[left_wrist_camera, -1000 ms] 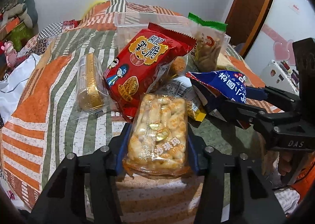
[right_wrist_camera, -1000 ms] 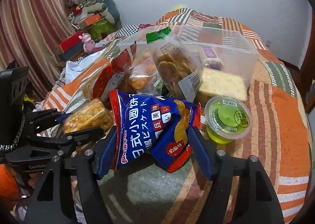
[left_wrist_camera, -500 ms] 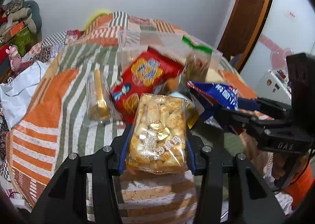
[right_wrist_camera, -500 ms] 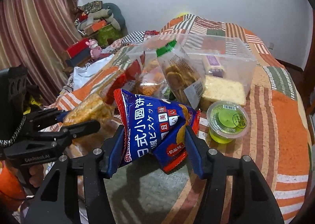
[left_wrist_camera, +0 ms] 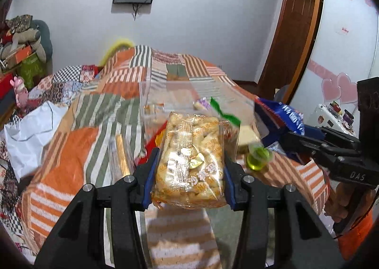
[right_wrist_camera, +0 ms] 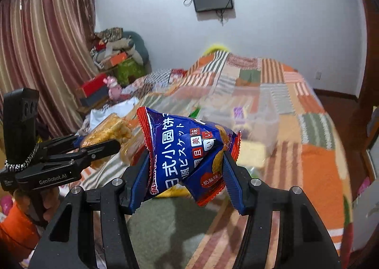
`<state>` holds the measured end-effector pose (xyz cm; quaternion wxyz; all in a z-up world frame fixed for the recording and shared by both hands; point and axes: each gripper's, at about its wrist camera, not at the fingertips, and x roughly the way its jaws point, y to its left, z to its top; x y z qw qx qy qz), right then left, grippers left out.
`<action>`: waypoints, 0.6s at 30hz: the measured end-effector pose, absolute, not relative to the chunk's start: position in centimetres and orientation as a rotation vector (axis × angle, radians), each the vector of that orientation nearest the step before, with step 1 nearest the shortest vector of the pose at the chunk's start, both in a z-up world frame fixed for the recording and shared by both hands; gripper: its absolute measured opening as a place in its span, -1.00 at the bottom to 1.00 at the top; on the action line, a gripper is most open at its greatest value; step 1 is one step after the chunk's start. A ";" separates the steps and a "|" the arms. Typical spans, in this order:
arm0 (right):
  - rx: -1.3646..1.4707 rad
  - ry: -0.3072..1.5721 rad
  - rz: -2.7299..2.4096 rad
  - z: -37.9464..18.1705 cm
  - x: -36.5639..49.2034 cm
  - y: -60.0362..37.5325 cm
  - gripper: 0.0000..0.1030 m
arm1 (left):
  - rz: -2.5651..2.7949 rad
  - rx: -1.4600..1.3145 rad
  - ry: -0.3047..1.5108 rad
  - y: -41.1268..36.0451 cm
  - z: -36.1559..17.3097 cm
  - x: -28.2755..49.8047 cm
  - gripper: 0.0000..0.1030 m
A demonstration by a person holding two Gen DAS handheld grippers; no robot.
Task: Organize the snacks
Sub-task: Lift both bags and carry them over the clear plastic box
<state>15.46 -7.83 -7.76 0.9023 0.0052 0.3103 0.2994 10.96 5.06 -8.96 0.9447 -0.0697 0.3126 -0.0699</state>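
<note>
Left claw [left_wrist_camera: 189, 169] clamped on a clear pack of golden puffed sticks [left_wrist_camera: 190, 160]; right claw [right_wrist_camera: 187, 174] closed on a crumpled blue biscuit bag [right_wrist_camera: 187, 150], its jaws having just narrowed around it. Both packs held aloft above the patchwork bed [left_wrist_camera: 71, 155], short of the clear plastic bin [left_wrist_camera: 165, 93] beyond. To be carried level over the bin rim and lowered well inside before release, one pack at a time, avoiding the green jelly cup [left_wrist_camera: 258, 159] just beside the bin. Puffed pack: glossy film, foil strip down the middle, fragile contents. Blue bag: folded, red-edged, white lettering.
</note>
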 end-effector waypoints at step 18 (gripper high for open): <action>0.037 0.547 0.517 -5.9 21.4 -8.4 0.07 | -0.133 -0.124 0.589 4.3 -7.4 19.5 -0.09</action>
